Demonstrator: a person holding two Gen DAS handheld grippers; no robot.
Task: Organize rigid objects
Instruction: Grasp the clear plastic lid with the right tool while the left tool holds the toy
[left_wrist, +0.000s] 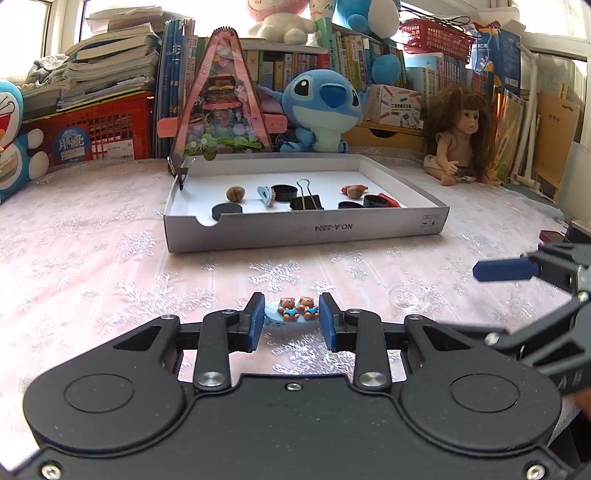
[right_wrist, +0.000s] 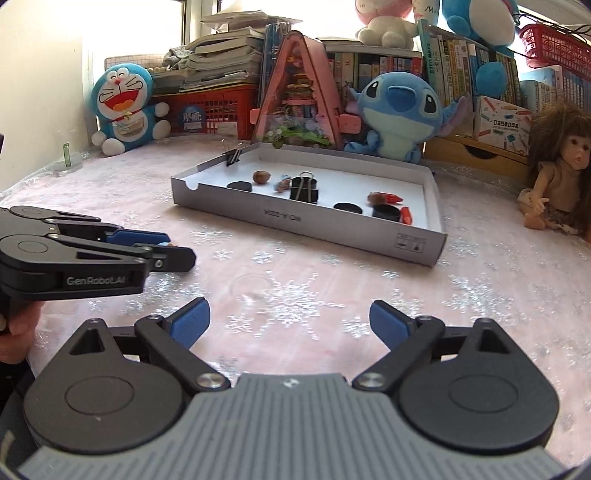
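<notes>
In the lower centre of the left wrist view, the left tongs (left_wrist: 291, 319) sit low on the counter (left_wrist: 92, 266) with their blue pads on either side of a small light-blue clip topped with two bear figures (left_wrist: 295, 310). The pads stand just beside it; whether they press on it cannot be told. Above it in the frame lies the shallow grey tray (left_wrist: 306, 230), holding a walnut (left_wrist: 235, 194), a black binder clip (left_wrist: 306, 199), black round caps (left_wrist: 226, 211) and a few red pieces. In the right wrist view, the right tongs (right_wrist: 290, 325) are spread wide apart at lower centre with nothing between them, over bare cloth. The left tongs (right_wrist: 173, 249) show at mid-left, the tray (right_wrist: 310, 218) in the middle.
</notes>
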